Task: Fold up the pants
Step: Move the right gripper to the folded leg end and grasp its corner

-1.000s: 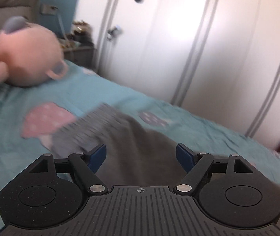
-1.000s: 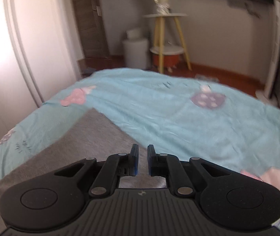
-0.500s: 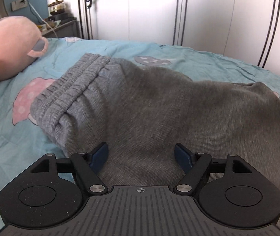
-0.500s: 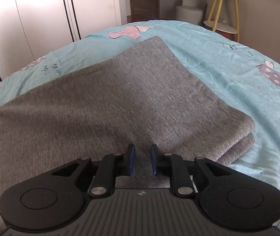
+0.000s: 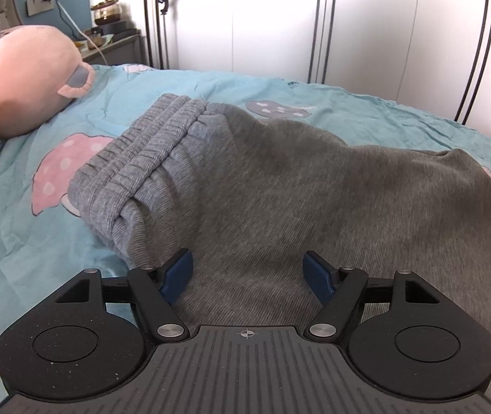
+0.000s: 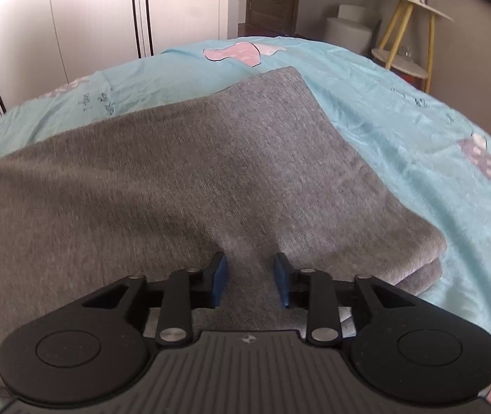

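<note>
Pants (image 5: 297, 189), grey and folded, lie on the turquoise bedspread (image 5: 21, 241). Only the left wrist view shows their ribbed waistband (image 5: 142, 158), with a pink plush toy (image 5: 18, 82) well to its left and white wardrobe doors (image 5: 383, 24) behind; there the left gripper (image 5: 249, 272) hangs just over the cloth, fingers spread wide, nothing between them. Only the right wrist view shows the pants' stacked folded end (image 6: 414, 262); the right gripper (image 6: 250, 277) is partly parted over the fabric, gripping nothing, with a yellow-legged side table (image 6: 414, 24) beyond the pants.
</note>
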Demonstrator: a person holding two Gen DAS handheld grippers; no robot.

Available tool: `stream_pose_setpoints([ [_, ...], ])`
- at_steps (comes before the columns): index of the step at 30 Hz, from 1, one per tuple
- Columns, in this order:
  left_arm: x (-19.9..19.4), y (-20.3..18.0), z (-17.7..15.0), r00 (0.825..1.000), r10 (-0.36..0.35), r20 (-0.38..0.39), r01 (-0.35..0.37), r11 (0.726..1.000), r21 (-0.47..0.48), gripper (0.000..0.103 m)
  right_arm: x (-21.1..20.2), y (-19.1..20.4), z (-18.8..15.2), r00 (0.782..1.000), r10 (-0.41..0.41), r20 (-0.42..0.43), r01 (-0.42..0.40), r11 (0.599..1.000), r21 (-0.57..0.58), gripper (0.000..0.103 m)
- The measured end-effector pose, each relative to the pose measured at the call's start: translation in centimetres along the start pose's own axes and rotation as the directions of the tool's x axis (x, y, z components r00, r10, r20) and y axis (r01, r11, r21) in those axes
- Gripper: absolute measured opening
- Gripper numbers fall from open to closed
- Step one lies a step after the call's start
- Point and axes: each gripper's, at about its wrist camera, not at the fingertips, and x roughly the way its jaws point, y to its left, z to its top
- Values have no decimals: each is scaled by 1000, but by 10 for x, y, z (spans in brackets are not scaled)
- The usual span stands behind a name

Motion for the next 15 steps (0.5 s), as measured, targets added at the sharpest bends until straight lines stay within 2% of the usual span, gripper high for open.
stream_pose_setpoints([
  [1, 0, 0, 0, 1000, -1, 1, 1, 1000, -2, 77, 0, 0, 0, 1000, -6, 4, 6, 1000, -11, 44],
  [3, -1, 2, 0, 1000, -4, 3, 4, 1000, -12, 77, 0, -5, -1, 1000, -24, 8, 24, 999, -31, 64],
  [4, -1, 3, 1, 1000, -5, 2, 6, 1000, -16, 77, 1, -8, 0, 999, -50, 6, 50, 998, -26, 80],
  [5, -2, 4, 1, 1000, -6, 5, 7, 1000, -20, 77, 2, -13, 1, 998, -70, -4, 70, 997, -13, 87],
  [7, -5, 6, 1, 1000, -3, 10, 3, 1000, -27, 77, 3, -32, 2, 998, -68, -19, 69, 997, 42, 86],
  [9, -7, 7, 2, 1000, -1, 17, 1, 999, -45, 77, 1, -54, 1, 993, -120, -11, 120, 987, 104, 78],
  [11, -9, 7, 3, 1000, 1, 24, 1, 998, -60, 78, -8, -74, 3, 993, -119, -11, 119, 975, 190, 48],
  [13, -11, 3, 2, 999, 8, 33, -6, 999, -43, 82, -19, -84, 6, 990, -139, -10, 136, 955, 265, 46],
  [15, -11, 0, 1, 999, 19, 35, -18, 1000, -14, 82, -30, -84, 8, 988, -152, 23, 139, 949, 282, 46],
])
